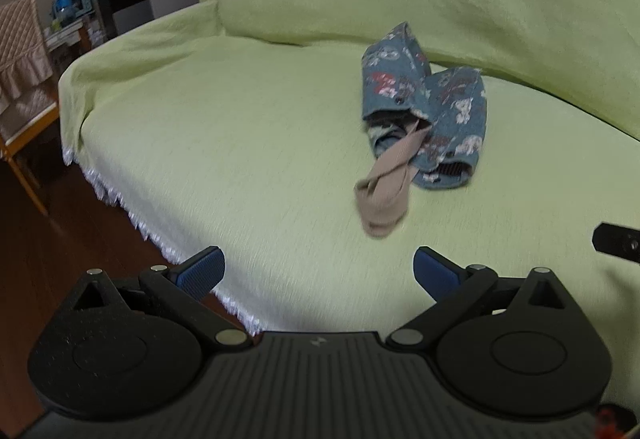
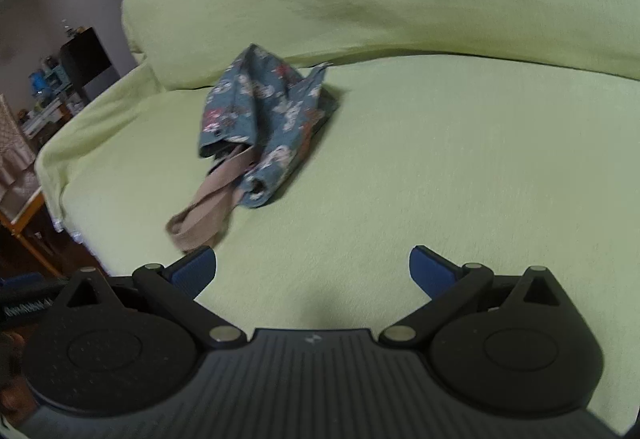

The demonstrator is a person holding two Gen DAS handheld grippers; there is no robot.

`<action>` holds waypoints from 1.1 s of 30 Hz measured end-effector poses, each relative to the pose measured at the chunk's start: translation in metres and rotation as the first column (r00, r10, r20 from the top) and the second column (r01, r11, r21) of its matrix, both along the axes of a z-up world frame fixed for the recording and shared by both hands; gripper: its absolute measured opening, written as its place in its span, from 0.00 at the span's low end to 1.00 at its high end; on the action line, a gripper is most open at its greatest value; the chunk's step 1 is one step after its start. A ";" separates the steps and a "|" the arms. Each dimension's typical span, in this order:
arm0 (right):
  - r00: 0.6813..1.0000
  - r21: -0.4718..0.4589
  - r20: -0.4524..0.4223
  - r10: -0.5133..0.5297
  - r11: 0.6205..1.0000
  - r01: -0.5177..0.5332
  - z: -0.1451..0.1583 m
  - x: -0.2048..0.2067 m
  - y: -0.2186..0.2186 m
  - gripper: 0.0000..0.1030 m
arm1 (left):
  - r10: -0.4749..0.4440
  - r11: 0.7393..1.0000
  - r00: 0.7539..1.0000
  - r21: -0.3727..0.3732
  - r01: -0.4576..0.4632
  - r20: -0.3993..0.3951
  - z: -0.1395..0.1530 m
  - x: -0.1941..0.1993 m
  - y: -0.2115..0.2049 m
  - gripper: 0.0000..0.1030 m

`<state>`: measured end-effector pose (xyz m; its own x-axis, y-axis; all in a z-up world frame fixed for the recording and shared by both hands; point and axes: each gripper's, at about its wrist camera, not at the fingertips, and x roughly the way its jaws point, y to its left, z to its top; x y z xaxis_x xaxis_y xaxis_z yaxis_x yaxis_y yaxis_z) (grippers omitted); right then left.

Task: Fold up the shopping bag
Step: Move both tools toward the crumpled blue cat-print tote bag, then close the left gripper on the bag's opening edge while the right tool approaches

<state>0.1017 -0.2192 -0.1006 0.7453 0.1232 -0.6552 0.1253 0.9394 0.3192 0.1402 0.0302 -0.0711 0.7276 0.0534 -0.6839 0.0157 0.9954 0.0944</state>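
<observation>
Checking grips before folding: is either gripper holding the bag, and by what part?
Nothing held. Left gripper and right gripper are open, short of the bag.

The blue floral-printed cloth shopping bag (image 1: 424,107) looked soft and matt; its beige woven strap (image 1: 384,195) ribbed; the pale green textured sofa cover (image 1: 240,143) coarse-woven; the dark wooden floor (image 1: 60,247) glossy.
</observation>
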 end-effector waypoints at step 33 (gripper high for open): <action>0.999 -0.129 0.019 0.041 0.991 -0.039 -0.027 0.058 -0.006 0.99 | -0.252 0.963 0.965 0.116 0.243 0.074 -0.019 0.096 -0.035 0.98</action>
<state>0.1596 -0.2251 -0.1275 0.7555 0.0692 -0.6515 0.0811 0.9769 0.1978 0.2359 -0.0050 -0.0898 0.7837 -0.0677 -0.6174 0.2475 0.9458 0.2105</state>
